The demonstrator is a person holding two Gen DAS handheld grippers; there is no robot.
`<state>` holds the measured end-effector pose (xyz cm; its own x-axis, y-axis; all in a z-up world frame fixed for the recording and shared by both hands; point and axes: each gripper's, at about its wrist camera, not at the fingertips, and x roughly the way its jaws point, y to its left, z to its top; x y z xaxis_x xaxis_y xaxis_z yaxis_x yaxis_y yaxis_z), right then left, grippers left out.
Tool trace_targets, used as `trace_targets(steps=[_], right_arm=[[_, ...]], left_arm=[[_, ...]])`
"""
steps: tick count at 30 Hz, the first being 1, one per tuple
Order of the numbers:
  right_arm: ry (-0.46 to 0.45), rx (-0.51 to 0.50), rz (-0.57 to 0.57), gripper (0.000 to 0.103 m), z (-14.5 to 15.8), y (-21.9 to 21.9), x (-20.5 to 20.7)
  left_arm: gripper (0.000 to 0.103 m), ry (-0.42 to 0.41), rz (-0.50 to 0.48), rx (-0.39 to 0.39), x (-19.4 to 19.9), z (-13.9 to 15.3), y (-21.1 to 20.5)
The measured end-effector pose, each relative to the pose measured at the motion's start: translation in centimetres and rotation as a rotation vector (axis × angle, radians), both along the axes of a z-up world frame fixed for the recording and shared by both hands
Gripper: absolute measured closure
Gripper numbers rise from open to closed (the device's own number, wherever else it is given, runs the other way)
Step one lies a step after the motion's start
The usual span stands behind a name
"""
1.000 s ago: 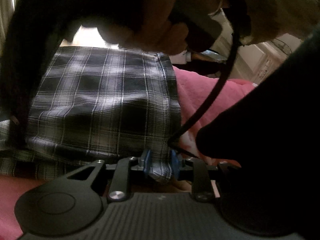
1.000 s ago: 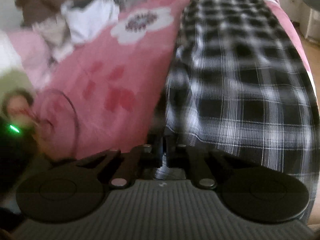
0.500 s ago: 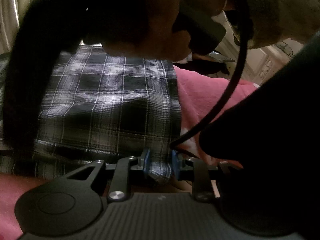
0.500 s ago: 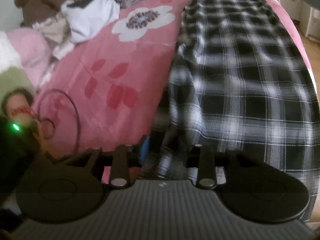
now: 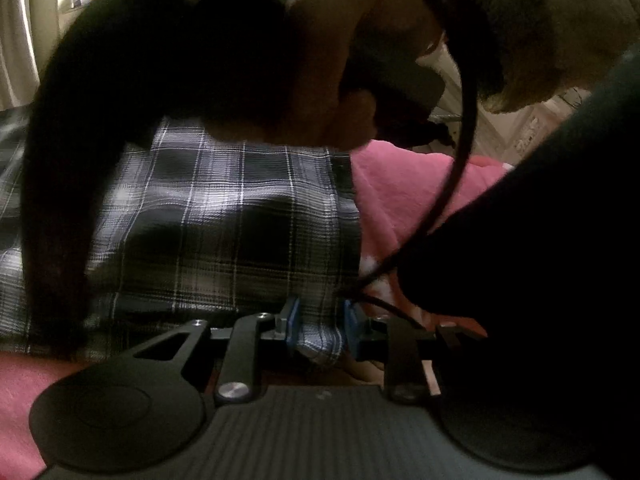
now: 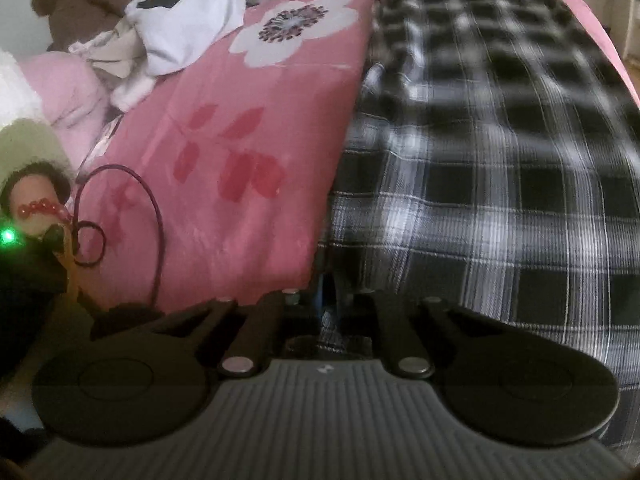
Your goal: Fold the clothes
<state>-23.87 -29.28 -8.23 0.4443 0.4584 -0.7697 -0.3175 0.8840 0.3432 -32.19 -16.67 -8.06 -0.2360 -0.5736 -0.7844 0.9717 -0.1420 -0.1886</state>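
Checked garment (image 6: 500, 184): it lies stretched out along the right side of the pink bedspread (image 6: 240, 140), running from your grippers to the far end.
Left gripper (image 5: 318, 326): you have it clamped on a near corner of the cloth, which is bunched between the blue pads (image 5: 292, 320).
Right gripper (image 6: 334, 304): you have it closed on the garment's near left edge, with the fabric pinched in the narrow gap.
Cable (image 6: 132, 216): it loops over the bedspread at your near left.
Clothes pile (image 6: 180, 28): it sits far left, well apart from the garment.

Plaid garment (image 6: 500, 184) on blanket (image 6: 240, 140), clothes pile (image 6: 176, 36) far left
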Motion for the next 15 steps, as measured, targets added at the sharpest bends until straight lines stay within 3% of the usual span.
trace_targets(steps=[2,5,7,9,13,15], right_arm=[[-0.034,0.036,-0.124,0.094,1.7,-3.0,-1.1],[-0.064,0.073,-0.38,0.073,3.9,-9.0,-3.8],[-0.048,0.054,-0.578,0.073,4.8,-13.5,-6.5],[-0.017,0.021,-0.698,0.072,5.0,-16.4,-9.5],[0.104,0.019,-0.759,0.07,3.2,-17.7,-13.0],[0.164,0.038,-0.763,0.059,1.4,-17.6,-13.9]], left_arm=[[0.079,0.009,0.004,0.0,0.1,0.0,0.0],[0.078,0.021,0.003,0.003,0.3,0.0,0.1],[0.078,0.031,0.001,0.007,0.4,0.1,0.2],[0.078,0.045,0.004,0.012,0.4,0.3,0.1],[0.078,0.045,0.001,0.016,0.2,1.0,-0.1],[0.078,0.038,-0.005,0.019,0.5,0.7,-0.3]])
